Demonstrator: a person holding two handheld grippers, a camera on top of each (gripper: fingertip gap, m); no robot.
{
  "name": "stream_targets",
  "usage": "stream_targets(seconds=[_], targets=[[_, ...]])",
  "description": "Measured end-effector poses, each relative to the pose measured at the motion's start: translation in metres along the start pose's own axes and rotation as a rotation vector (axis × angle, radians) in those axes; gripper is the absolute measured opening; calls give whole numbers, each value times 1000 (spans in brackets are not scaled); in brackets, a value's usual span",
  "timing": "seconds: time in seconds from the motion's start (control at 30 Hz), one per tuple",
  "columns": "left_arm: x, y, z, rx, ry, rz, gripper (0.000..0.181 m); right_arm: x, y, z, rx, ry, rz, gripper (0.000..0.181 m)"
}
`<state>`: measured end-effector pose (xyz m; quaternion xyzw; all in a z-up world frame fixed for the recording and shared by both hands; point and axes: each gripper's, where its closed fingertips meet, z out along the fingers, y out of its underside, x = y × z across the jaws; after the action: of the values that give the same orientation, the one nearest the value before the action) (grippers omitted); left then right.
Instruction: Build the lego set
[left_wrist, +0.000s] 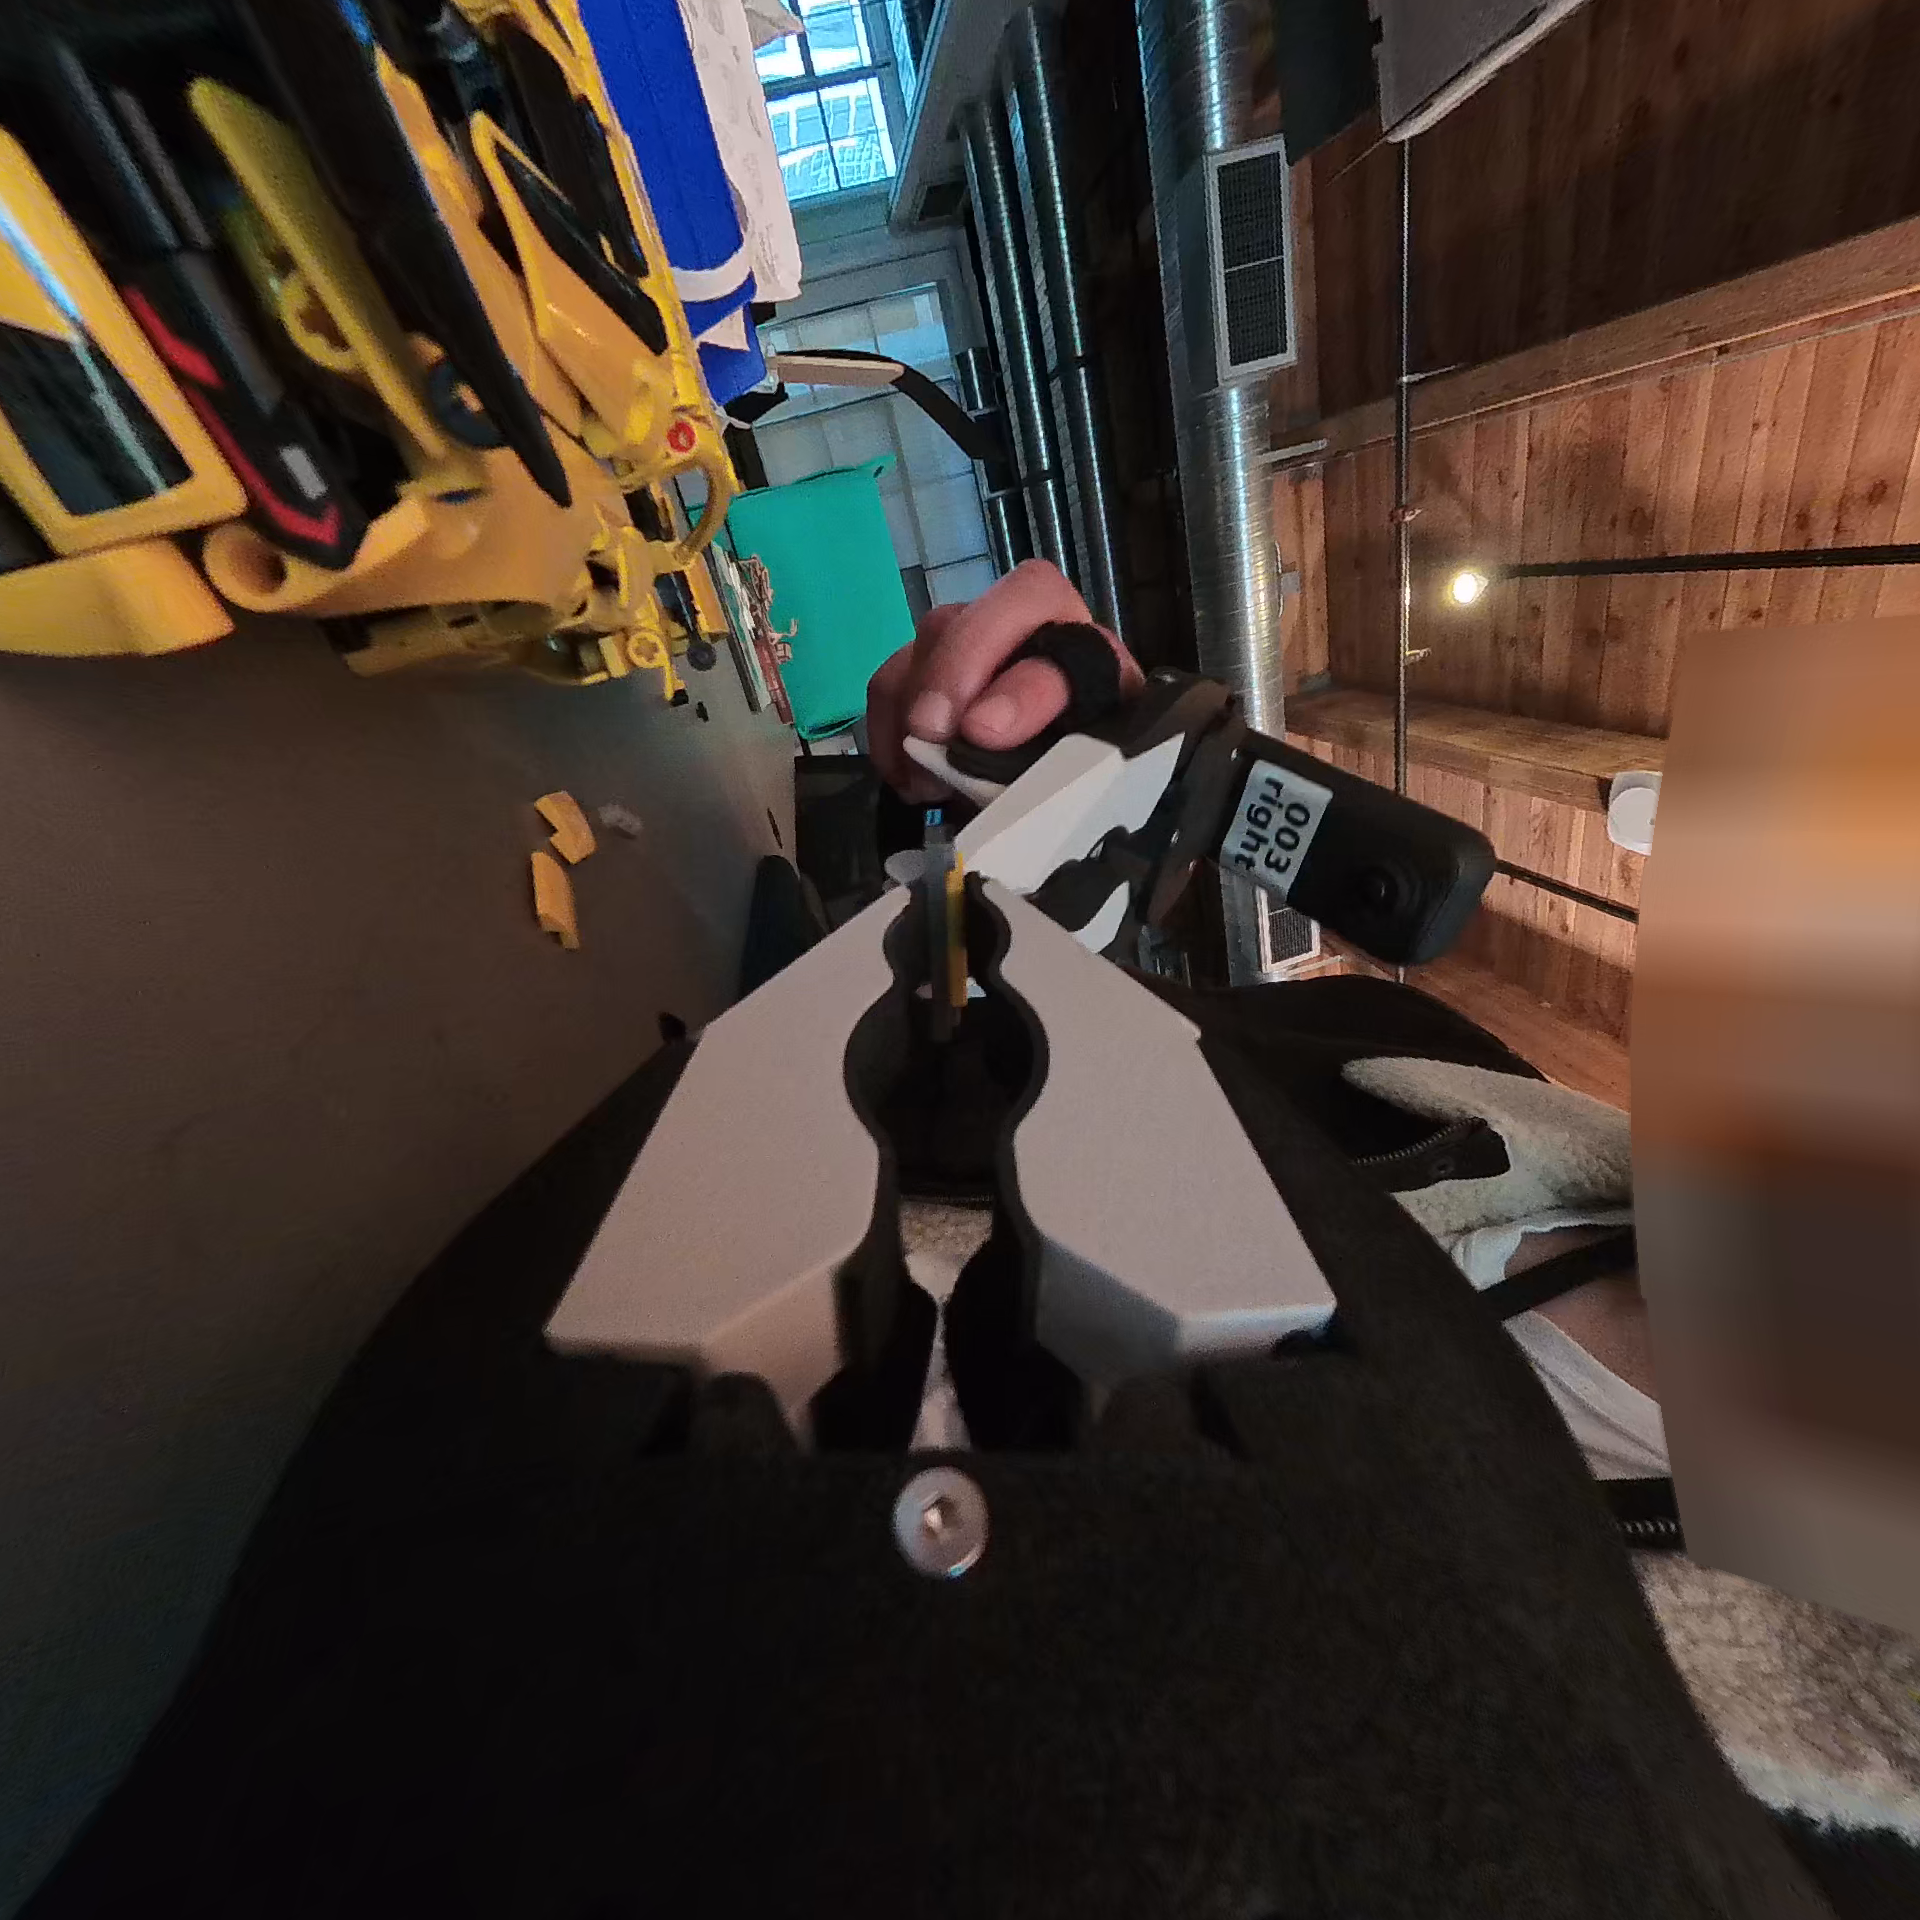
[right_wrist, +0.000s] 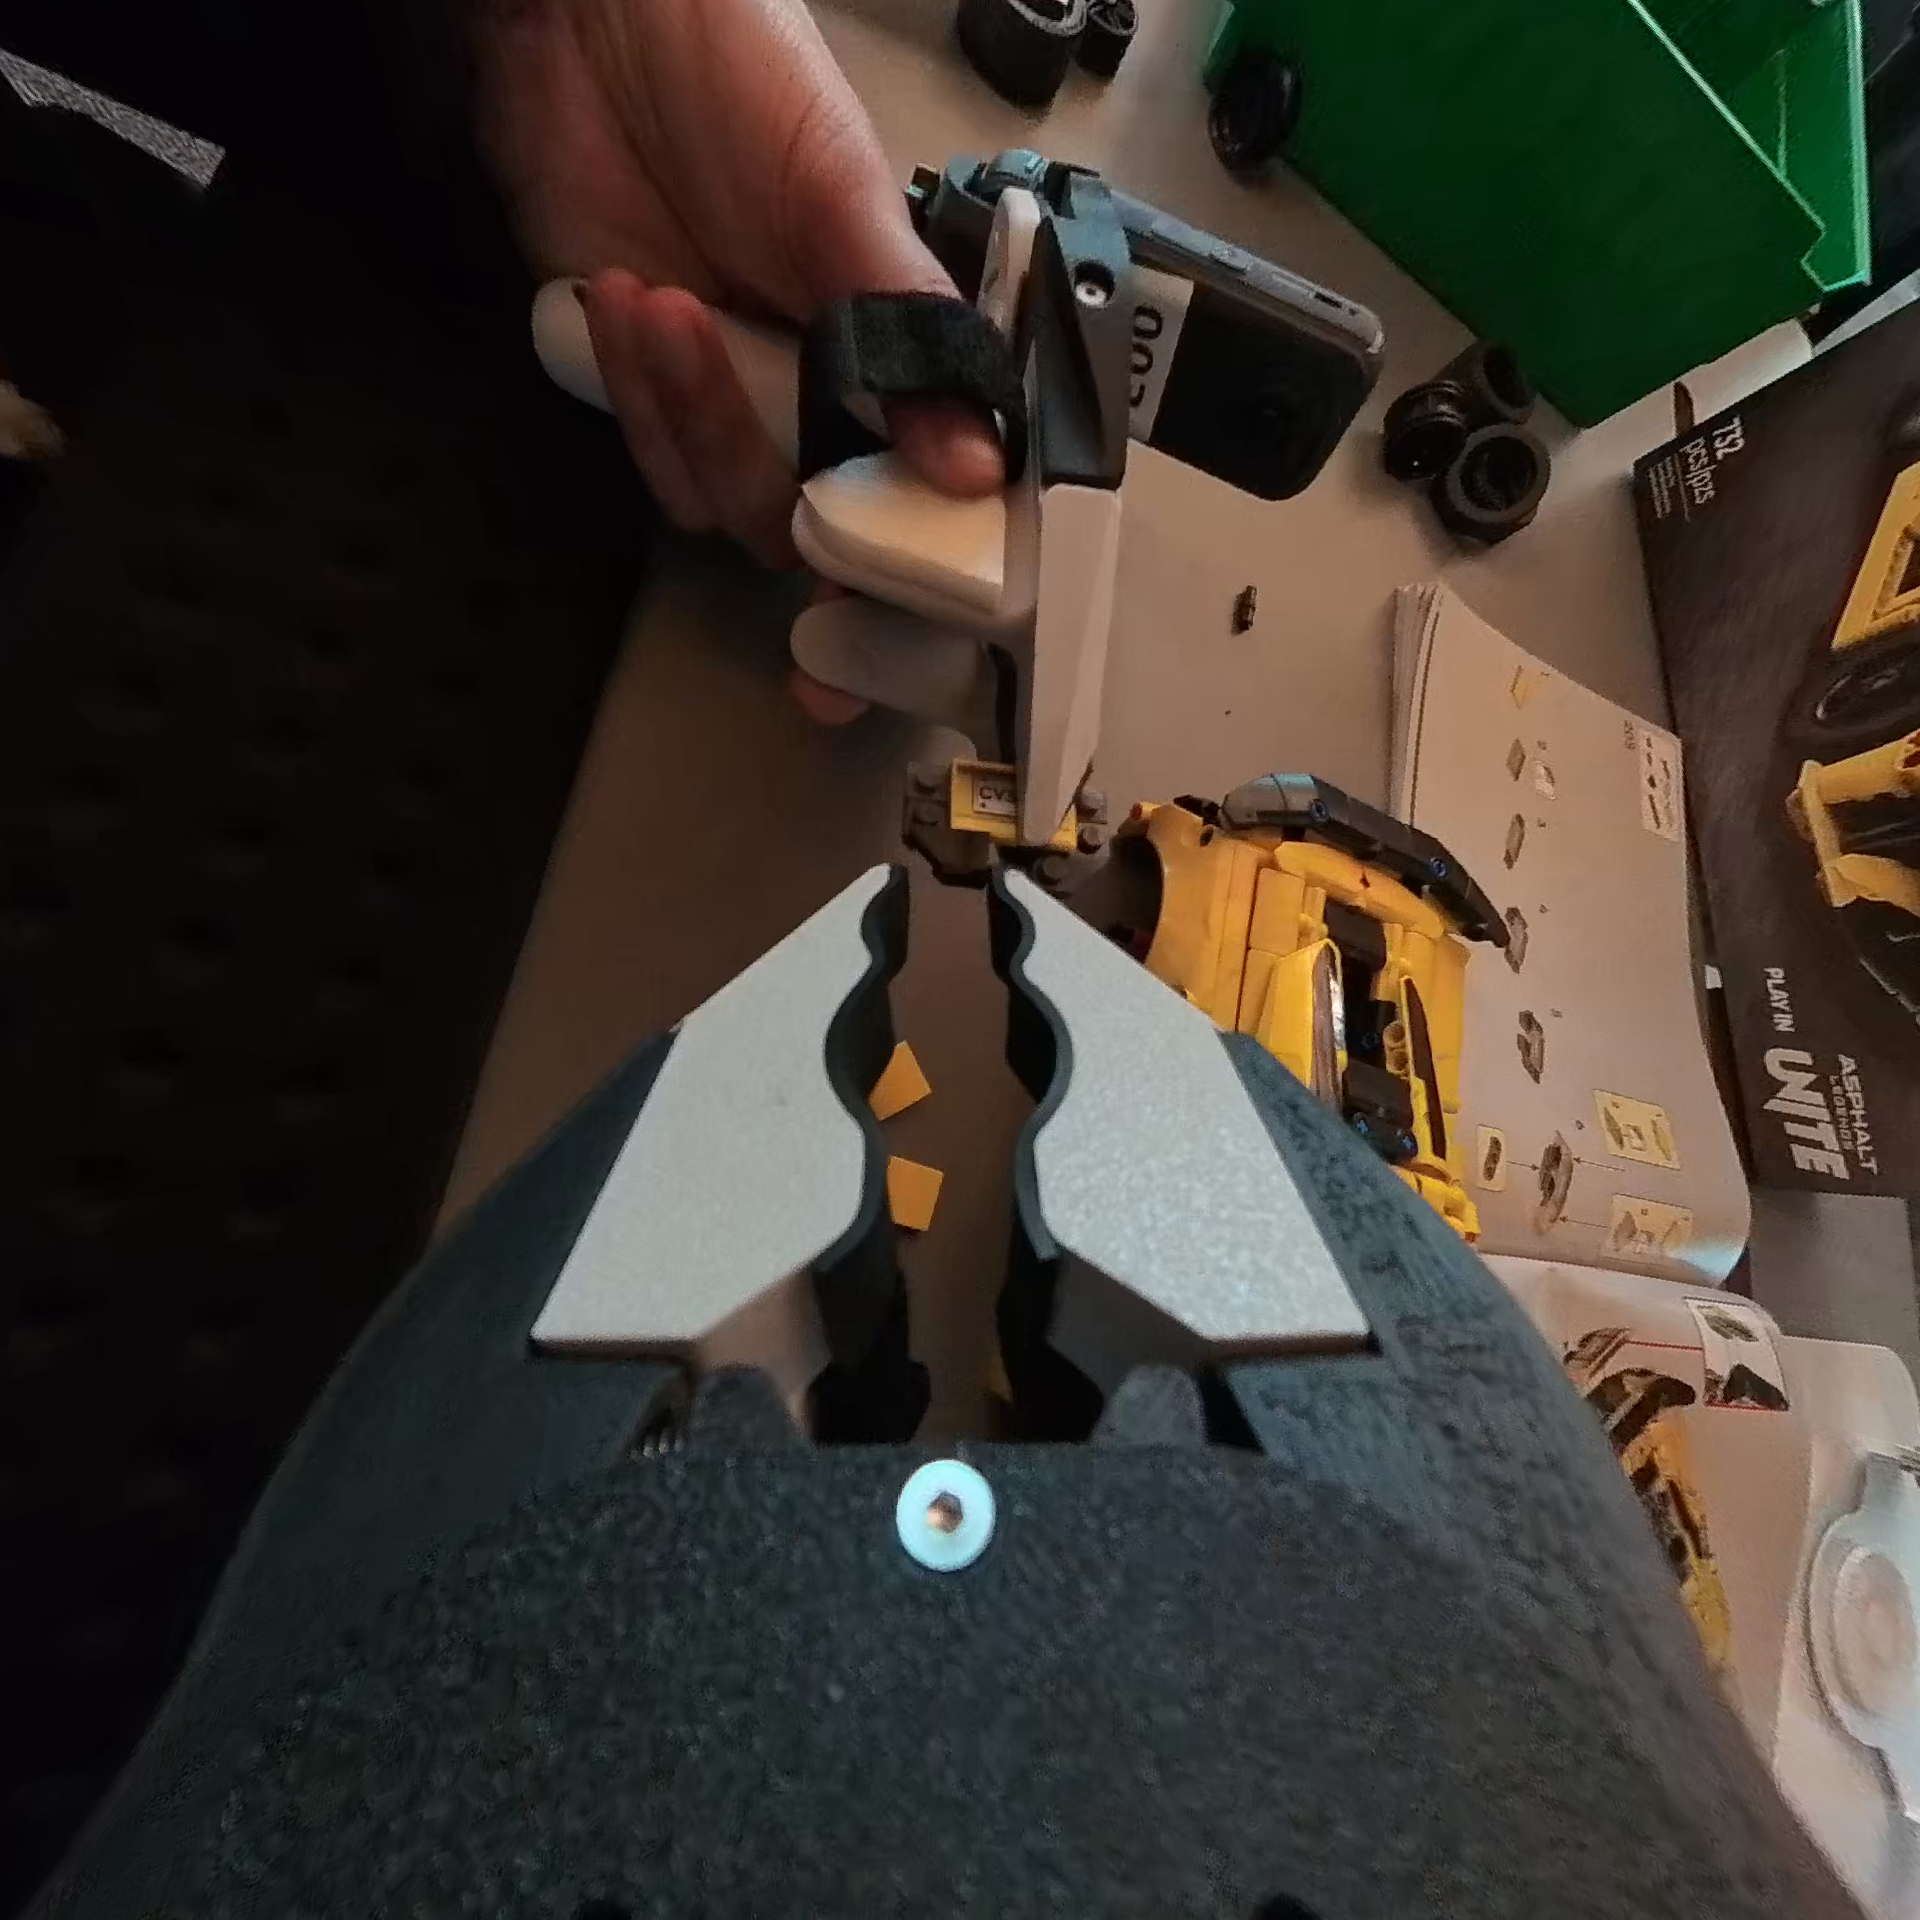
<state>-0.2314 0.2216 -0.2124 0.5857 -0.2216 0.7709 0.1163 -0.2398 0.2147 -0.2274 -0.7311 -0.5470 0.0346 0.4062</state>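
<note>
Left gripper (left_wrist: 948, 940) clamped on small yellow-grey piece (right_wrist: 987, 816), lifted above table (right_wrist: 1247, 665). Right gripper (right_wrist: 948, 894) empty, fingers apart, just short of piece. Beyond: yellow car (right_wrist: 1299, 935) mostly built; loose yellow tiles (right_wrist: 902, 1081), tyres (right_wrist: 1475, 457) unfitted; open manual (right_wrist: 1558, 914).

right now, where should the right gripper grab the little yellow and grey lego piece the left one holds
Take the free grey end of the lego piece, sticking out beside the left gripper. Bring the open right gripper straight forward; its jaws already line up with it.
</note>
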Motion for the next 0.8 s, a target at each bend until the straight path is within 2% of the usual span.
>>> stream_targets(seconds=[0.07,0.13,0.2,0.23,0.3,0.37,0.6,0.8], targets=[[0,-1,-1,6,0,3,5,2,1,-2,11,3,33,17],[2,-2,-1,16,6,18,5,4,3,-7,44,-17,146,20],[3,-3,-2,23,0,39,5,10,11,-8,104,-51,413,22],[3,-3,-2,23,-5,48,5,10,11,-7,155,-105,579,29],[2,-3,-2,21,-13,59,5,5,-3,-9,322,-308,913,30],[2,-3,-2,20,-15,58,5,2,-12,-11,446,-461,1130,22],[1,-3,-2,23,-24,66,6,-5,-14,-4,468,-505,1216,22],[0,-2,-1,18,-33,73,5,-1,-9,-2,485,-514,1296,10]])
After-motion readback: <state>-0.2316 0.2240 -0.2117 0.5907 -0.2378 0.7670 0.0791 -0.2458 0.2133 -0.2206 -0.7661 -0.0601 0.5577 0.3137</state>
